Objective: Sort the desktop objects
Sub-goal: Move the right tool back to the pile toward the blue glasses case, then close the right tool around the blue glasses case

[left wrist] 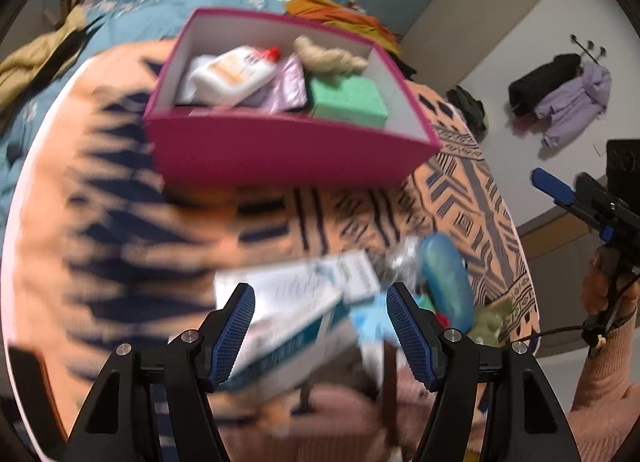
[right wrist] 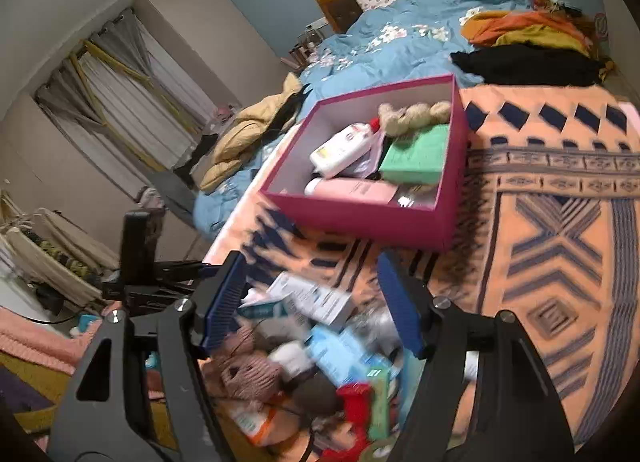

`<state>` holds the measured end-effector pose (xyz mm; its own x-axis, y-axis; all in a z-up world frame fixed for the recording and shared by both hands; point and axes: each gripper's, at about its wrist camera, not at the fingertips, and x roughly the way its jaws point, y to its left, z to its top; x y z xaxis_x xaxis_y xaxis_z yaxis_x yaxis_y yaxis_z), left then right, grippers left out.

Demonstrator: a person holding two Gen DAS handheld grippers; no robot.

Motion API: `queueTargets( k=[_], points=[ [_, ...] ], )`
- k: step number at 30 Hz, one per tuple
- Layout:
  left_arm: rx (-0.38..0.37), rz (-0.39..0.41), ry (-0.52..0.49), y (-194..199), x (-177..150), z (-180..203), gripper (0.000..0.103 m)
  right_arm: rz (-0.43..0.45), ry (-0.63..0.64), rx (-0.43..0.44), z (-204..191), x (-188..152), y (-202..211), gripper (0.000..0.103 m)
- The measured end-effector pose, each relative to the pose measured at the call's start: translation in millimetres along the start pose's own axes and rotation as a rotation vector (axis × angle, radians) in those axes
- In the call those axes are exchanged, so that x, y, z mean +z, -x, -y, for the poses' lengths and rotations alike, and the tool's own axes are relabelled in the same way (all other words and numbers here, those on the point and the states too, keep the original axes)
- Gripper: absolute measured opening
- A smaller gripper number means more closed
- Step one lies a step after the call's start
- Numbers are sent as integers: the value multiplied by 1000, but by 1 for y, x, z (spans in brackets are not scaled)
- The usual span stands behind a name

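- A pink box (right wrist: 360, 217) is seen standing on the patterned orange cloth (right wrist: 560, 165) that covers the table, near its far edge by the bed (right wrist: 400, 33).
- Several things already lie in the box: a white bottle (right wrist: 340, 149), a pink bottle (right wrist: 352, 189), a green packet (right wrist: 416, 157) and a pale skein of yarn (right wrist: 412, 111).
- A heap is left on the near part of the cloth, well apart from the box: a white carton (right wrist: 316, 298), a ball of brownish yarn (right wrist: 248, 374), a light blue pack (right wrist: 340, 350), something red (right wrist: 356, 402) and a blue case (left wrist: 448, 282); much of it is blurred.
- The sorting is judged to be partly done, with a good share still outside the box.
- The left gripper (left wrist: 320, 322) is held wide open above the carton, with nothing gripped.
- The right gripper (right wrist: 312, 302) is likewise spread wide over the heap and is empty.
- The heap is tangled and overlapping, so single things may be hard to pick cleanly.
- Clothes (right wrist: 528, 57) are piled on the bed beyond, and coats (left wrist: 568, 97) hang on the wall.
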<state>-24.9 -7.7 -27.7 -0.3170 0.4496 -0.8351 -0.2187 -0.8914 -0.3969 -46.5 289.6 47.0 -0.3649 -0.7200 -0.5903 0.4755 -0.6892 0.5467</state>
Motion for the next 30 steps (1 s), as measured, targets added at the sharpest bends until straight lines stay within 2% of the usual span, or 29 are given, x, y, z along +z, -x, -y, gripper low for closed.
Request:
queueTargets(
  k=[7,13,20,27,30],
  points=[
    [32,-11,64,15,-45,-11,70,-2,-11,48,-18,-30,21,69],
    [20,-5,86,23,-68,-7,70,-50,-37,30,-20,-60,22,69],
    [-7,0,13,20,-72,24,70,-68,-152,-50,4,-99,29,69],
    [-99,-24,-147,6,-67,84,70,-61,-311,-139,42,-140,39,69],
    [-129,-55,-208,-8,-64,107,70,-71,-331,-191,51,-147,36,69]
  ],
)
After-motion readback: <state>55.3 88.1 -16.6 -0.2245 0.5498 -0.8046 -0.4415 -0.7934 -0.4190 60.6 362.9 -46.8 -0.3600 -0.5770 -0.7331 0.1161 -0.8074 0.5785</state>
